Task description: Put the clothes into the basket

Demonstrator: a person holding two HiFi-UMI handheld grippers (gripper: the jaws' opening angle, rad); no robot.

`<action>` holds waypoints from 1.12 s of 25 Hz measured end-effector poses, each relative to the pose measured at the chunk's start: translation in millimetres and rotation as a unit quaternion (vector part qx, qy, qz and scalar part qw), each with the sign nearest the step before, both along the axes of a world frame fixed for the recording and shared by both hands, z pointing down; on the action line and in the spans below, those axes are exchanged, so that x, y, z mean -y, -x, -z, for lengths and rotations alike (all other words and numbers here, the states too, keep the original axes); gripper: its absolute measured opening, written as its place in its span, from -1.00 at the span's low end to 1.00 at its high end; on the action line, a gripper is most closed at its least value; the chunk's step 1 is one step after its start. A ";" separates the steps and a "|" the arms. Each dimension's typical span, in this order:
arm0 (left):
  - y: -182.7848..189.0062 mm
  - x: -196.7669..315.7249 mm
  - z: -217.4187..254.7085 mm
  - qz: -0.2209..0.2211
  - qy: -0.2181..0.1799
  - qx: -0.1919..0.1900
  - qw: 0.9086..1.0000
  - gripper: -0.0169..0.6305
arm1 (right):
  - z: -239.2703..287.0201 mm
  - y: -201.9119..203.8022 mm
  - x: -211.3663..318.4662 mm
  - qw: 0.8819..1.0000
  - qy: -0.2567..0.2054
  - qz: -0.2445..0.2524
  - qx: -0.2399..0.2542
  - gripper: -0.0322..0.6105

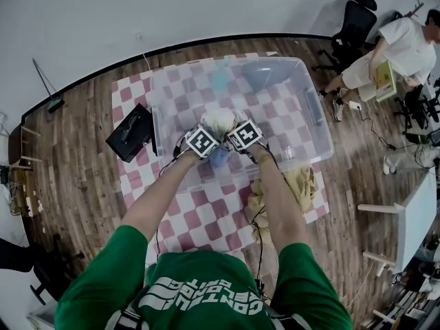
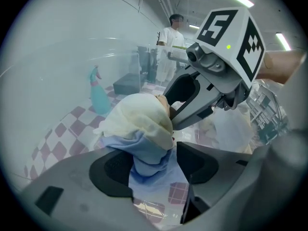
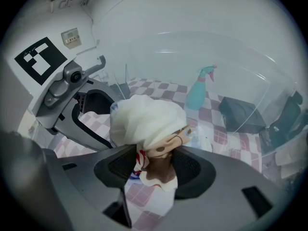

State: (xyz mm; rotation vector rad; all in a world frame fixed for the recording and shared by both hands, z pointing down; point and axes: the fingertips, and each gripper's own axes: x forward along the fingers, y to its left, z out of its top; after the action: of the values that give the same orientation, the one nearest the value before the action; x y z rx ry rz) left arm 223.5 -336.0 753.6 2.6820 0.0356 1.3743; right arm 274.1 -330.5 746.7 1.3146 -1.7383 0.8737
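A clear plastic basket point(image 1: 311, 108) stands on a red-and-white checked cloth point(image 1: 206, 212). Both grippers meet above its near wall with one bundle of clothes point(image 1: 220, 121) between them: cream fabric on top, pale blue and a printed piece below. My left gripper point(image 2: 154, 165) has the blue fabric point(image 2: 149, 160) filling the gap between its pads. My right gripper point(image 3: 156, 170) is closed on the printed piece point(image 3: 159, 165) under the cream bundle point(image 3: 147, 119). Each gripper faces the other: the right gripper point(image 2: 168, 114) and the left gripper point(image 3: 103, 124) touch the same bundle.
A tan garment point(image 1: 295, 184) lies on the checked cloth right of my right arm. A teal spray bottle point(image 1: 220, 80) shows through the basket. A black box point(image 1: 130, 133) sits left of the basket. A seated person point(image 1: 399, 47) and an office chair point(image 1: 354, 23) are far right.
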 end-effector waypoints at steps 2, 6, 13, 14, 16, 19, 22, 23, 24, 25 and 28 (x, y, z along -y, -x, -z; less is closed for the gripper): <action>3.4 4.9 1.4 0.007 -0.015 0.008 1.000 -0.09 | -1.9 -4.0 -2.7 1.000 0.006 -0.005 -0.004 -0.17; -0.4 13.3 15.4 0.014 -0.037 -0.005 0.999 -0.06 | 2.2 -12.3 -2.5 1.000 0.001 -0.023 -0.012 -0.15; -7.6 16.7 43.5 0.023 -0.040 -0.047 0.998 -0.06 | 32.4 -28.0 5.2 0.997 -0.052 -0.039 -0.049 -0.15; -10.2 16.2 50.1 0.024 -0.039 -0.061 0.997 -0.07 | 40.7 -32.0 6.5 0.995 -0.066 -0.043 -0.056 -0.16; -15.9 16.5 66.7 0.026 -0.043 -0.092 0.995 -0.07 | 58.9 -41.5 7.6 0.991 -0.097 -0.056 -0.076 -0.25; -20.5 19.8 94.3 0.032 -0.055 -0.132 0.989 -0.27 | 89.0 -54.4 4.6 0.981 -0.141 -0.072 -0.113 -0.70; -22.6 20.0 134.4 0.042 -0.064 -0.178 0.981 -0.66 | 131.8 -59.2 1.0 0.968 -0.192 -0.079 -0.140 -0.83; -23.0 19.6 147.8 0.045 -0.067 -0.195 0.978 -0.77 | 147.8 -57.3 -1.3 0.964 -0.208 -0.077 -0.145 -0.86; -22.6 18.5 160.5 0.048 -0.069 -0.211 0.974 -0.84 | 162.4 -53.3 -4.2 0.961 -0.222 -0.072 -0.146 -0.87; -21.4 16.5 172.4 0.050 -0.071 -0.226 0.970 -0.89 | 175.5 -47.8 -7.6 0.959 -0.236 -0.065 -0.144 -0.87; -15.0 4.3 204.7 0.051 -0.069 -0.261 0.961 -0.94 | 211.2 -29.5 -19.5 0.951 -0.275 -0.056 -0.130 -0.88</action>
State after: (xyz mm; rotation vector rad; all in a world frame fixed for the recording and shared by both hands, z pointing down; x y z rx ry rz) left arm 238.5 -340.4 548.8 3.0326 -0.1527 0.6302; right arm 303.6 -311.0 535.5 1.8106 -1.7672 0.2475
